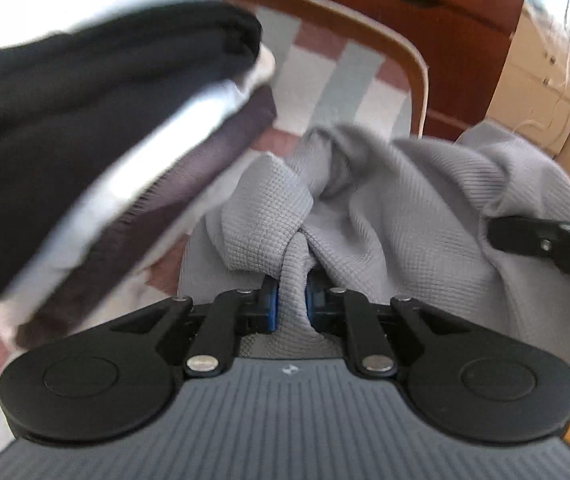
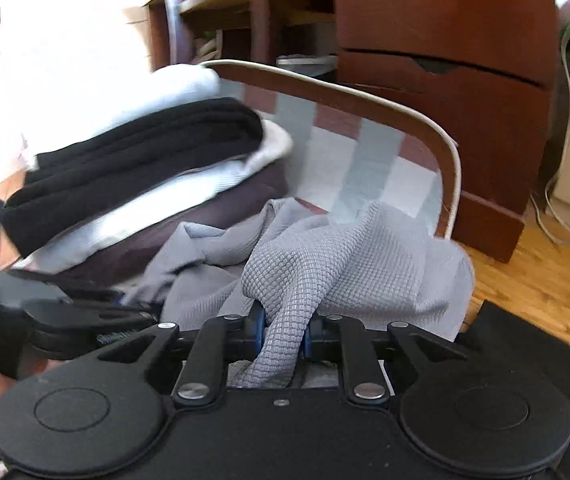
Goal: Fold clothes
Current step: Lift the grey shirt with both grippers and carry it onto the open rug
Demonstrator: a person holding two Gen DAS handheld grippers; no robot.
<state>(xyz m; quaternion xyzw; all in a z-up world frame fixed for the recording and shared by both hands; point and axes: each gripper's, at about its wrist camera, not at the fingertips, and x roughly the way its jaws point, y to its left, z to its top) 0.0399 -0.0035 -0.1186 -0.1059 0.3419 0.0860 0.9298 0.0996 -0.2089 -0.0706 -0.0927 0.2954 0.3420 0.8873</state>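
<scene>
Two grippers each pinch a bunched fold of one grey waffle-knit garment [image 1: 405, 208], which lies crumpled across the middle and right of both views on a table [image 2: 451, 168] with a rounded wooden rim, covered by a checked cloth [image 1: 345, 76] in rose, pale grey and white. Behind the table, filling the upper right, stands a dark red-brown wooden chest of drawers [image 2: 445, 92] on a light wood floor [image 2: 525, 280]. At the left of the frames sits a stack of folded clothes [image 2: 137, 168]: white on top, black beneath, then white again and a dark purple-brown piece at the bottom, its lower edge just beside the grey garment. The left gripper [image 1: 292, 304], at lower centre of its own view, has its blue-padded jaws drawn nearly together on a narrow twist of the fabric. The right gripper [image 2: 283, 332] stands a little wider, clamping a thicker gather that passes between its pads.
</scene>
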